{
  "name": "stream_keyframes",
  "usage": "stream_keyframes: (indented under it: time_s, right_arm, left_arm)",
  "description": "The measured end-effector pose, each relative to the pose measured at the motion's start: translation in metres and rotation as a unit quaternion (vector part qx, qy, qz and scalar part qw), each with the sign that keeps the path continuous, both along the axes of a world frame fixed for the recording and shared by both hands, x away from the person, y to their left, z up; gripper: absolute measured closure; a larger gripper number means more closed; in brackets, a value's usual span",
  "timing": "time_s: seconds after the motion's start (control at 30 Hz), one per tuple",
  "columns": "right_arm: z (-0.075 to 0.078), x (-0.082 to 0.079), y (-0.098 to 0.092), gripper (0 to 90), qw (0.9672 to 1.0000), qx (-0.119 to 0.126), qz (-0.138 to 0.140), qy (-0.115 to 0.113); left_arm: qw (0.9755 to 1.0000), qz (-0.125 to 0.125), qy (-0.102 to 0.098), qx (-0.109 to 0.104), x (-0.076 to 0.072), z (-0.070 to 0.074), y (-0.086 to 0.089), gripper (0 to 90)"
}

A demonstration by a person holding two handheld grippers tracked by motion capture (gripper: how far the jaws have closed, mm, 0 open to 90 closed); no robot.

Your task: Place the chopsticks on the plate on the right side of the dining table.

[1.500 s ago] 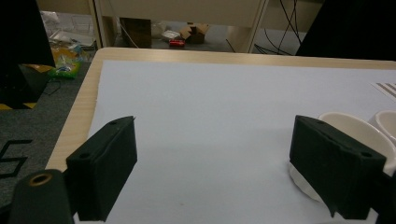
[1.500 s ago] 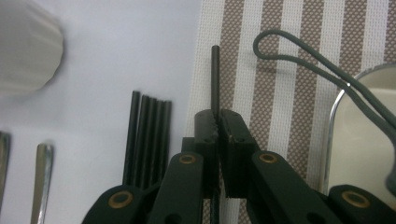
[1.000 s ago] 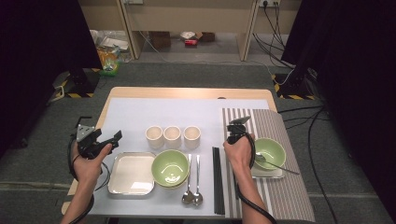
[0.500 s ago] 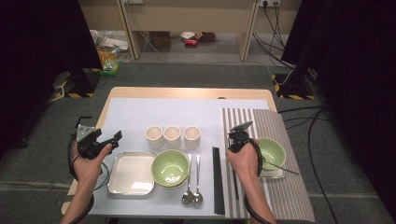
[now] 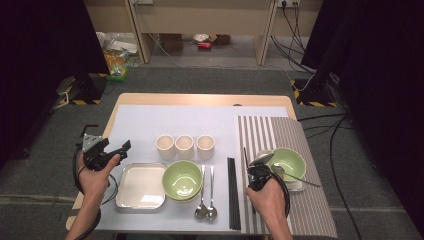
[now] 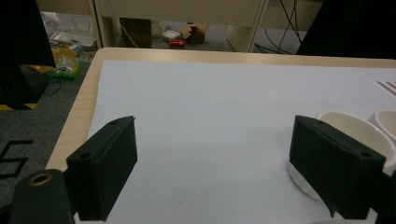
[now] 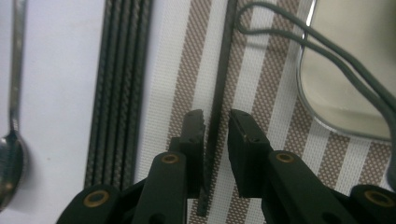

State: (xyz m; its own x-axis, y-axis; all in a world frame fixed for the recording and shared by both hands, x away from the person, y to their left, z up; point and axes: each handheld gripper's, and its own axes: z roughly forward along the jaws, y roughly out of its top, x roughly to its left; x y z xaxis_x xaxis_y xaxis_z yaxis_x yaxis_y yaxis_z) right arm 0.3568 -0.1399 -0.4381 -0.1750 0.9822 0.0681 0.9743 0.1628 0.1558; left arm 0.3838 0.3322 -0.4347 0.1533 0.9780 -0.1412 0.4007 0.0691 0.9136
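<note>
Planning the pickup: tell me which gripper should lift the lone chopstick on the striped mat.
Right. The right gripper already straddles the chopstick, jaws slightly apart; the left gripper hangs open beyond the tray.

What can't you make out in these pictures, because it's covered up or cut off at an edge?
- The black chopstick on the striped mat, right gripper view: its lower end is hidden behind the right gripper, its top cut off.
- The spoon, same view: cut off at the left edge.
- The cream cups, left gripper view: partly hidden behind the left gripper's jaw, one cut off at the right edge.
</note>
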Motion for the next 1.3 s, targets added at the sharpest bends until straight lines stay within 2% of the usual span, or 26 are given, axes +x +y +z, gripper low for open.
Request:
stream_keyframes:
  time_s: [0.27, 0.4, 0.67, 0.8, 1.13, 1.3]
  right_arm:
    - [-0.007, -0.007, 0.001, 83.9, 0.9998, -0.011, -0.012, 0.008]
    - [-0.007, -0.005, 0.001, 85.8, 0.9995, -0.009, -0.03, 0.006]
    - [-0.006, 0.007, -0.003, 85.9, 0.9978, 0.006, -0.064, -0.017]
    - [-0.005, 0.014, -0.003, 85.8, 0.9973, 0.008, -0.07, -0.024]
    - [-0.008, 0.021, -0.002, 85.4, 0.9975, 0.002, -0.068, -0.019]
    - [-0.006, 0.019, -0.002, 79.8, 0.9981, -0.005, -0.06, -0.014]
  left_arm:
    - [1.0, -0.001, 0.0, 0.0, 0.0, 0.0, -0.001, 14.2]
    - [1.0, 0.0, 0.0, 0.001, 0.0, 0.0, 0.0, 14.2]
    - [1.0, 0.0, 0.0, 0.0, 0.0, 0.0, 0.0, 14.2]
    - [1.0, 0.0, -0.001, 0.0, 0.0, 0.0, 0.0, 14.2]
    - [1.0, 0.0, 0.001, 0.001, 0.0, 0.0, 0.001, 14.3]
    - [1.0, 0.001, 0.002, 0.002, 0.0, 0.0, 0.001, 14.3]
